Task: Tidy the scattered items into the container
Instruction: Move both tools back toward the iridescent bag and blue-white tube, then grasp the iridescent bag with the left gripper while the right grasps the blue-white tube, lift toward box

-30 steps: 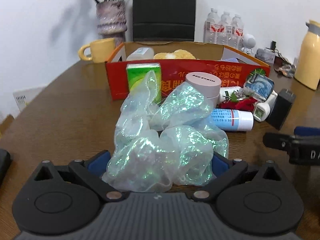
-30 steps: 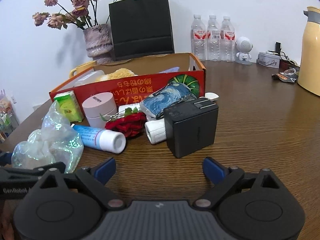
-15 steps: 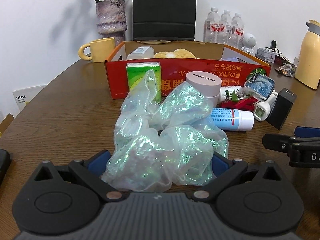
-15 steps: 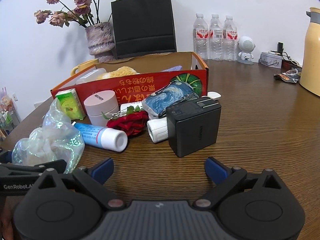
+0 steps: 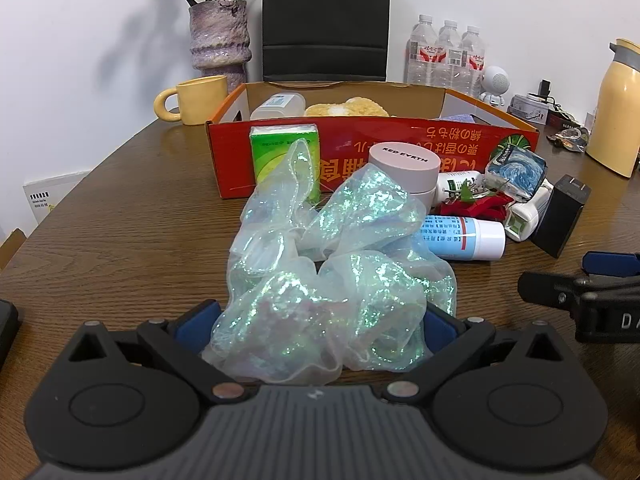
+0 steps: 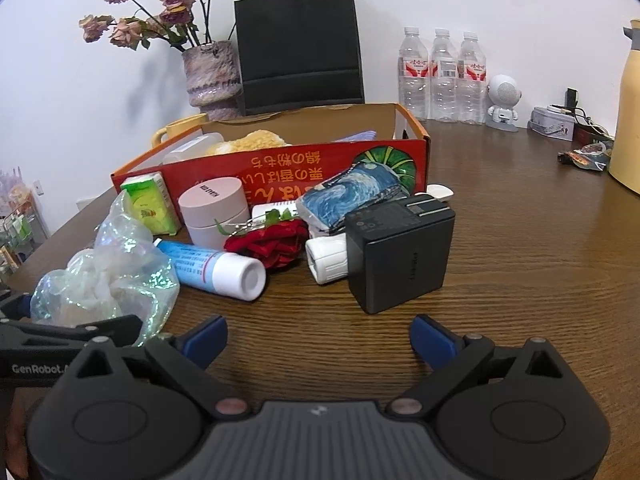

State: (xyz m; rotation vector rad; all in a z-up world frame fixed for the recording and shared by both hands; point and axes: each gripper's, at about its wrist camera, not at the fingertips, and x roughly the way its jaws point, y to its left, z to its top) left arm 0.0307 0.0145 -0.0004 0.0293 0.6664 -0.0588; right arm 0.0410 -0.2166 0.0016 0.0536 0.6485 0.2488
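My left gripper [image 5: 316, 322] stands wide around a crumpled iridescent plastic bag [image 5: 332, 264] that lies on the table; whether the blue pads press it I cannot tell. The bag also shows in the right wrist view [image 6: 108, 276]. My right gripper [image 6: 318, 338] is open and empty, just short of a black charger [image 6: 398, 252]. Beyond lie a white-capped tube [image 6: 216, 266], a red fabric rose [image 6: 272, 242], a pink jar [image 6: 214, 210], a green box [image 6: 150, 204] and a blue swirl-print pouch [image 6: 348, 194]. The red cardboard box [image 5: 400, 140] holds a sponge and a plastic tub.
At the back stand a flower vase [image 5: 218, 42], a yellow mug [image 5: 196, 100], a black paper bag [image 5: 326, 20], three water bottles [image 6: 442, 76], a white robot figure [image 6: 504, 102] and a yellow thermos [image 5: 618, 114]. The table edge curves at the left.
Both grippers have risen or drawn back slightly, so the scene sits a little lower. The bag stays between the left fingers. Nothing on the table has moved.
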